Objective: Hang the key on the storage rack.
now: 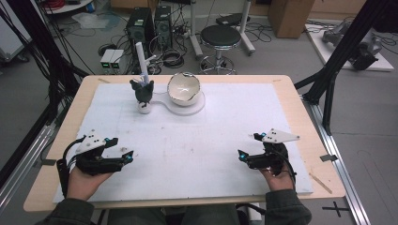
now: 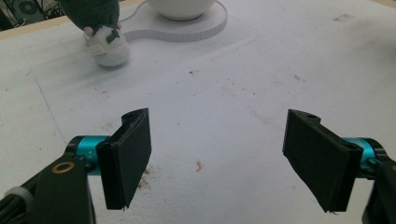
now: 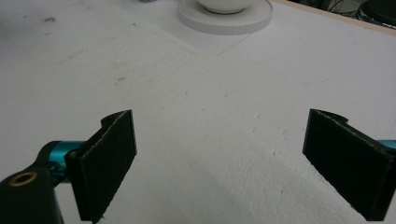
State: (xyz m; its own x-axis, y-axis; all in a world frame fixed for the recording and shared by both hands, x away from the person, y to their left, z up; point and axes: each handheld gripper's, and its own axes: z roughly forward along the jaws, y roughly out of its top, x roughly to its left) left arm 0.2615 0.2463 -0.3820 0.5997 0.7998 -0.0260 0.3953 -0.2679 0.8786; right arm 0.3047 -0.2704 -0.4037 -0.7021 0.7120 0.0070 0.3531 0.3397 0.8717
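At the near edge of the table (image 1: 300, 101) the person's forearms are coming in from below, each hand gripping a tool and resting on the white sheet (image 1: 211, 140) that is covering the wooden top. The left gripper (image 1: 123, 154) is lying low at the near left with its jaws spread wide and holding nothing; in the left gripper view the left gripper (image 2: 217, 158) is showing bare, faintly stained sheet between them. The right gripper (image 1: 247, 151) is sitting at the near right, well apart from the other, jaws likewise spread and holding nothing, and the right gripper (image 3: 219, 163) is framing plain white surface in its own view.

Farther off, toward the far side of the sheet, a dark object on a small white base (image 1: 142, 93) is standing left of centre, with a white rod (image 1: 141, 61) rising behind it. Just beside it on the right, a white bowl (image 1: 184, 87) is sitting on a flat round white stand (image 1: 199, 105). Both are well apart from the two grippers.

Beyond the table, a black stool (image 1: 220, 36) and computer towers (image 1: 150, 23) are standing on the floor
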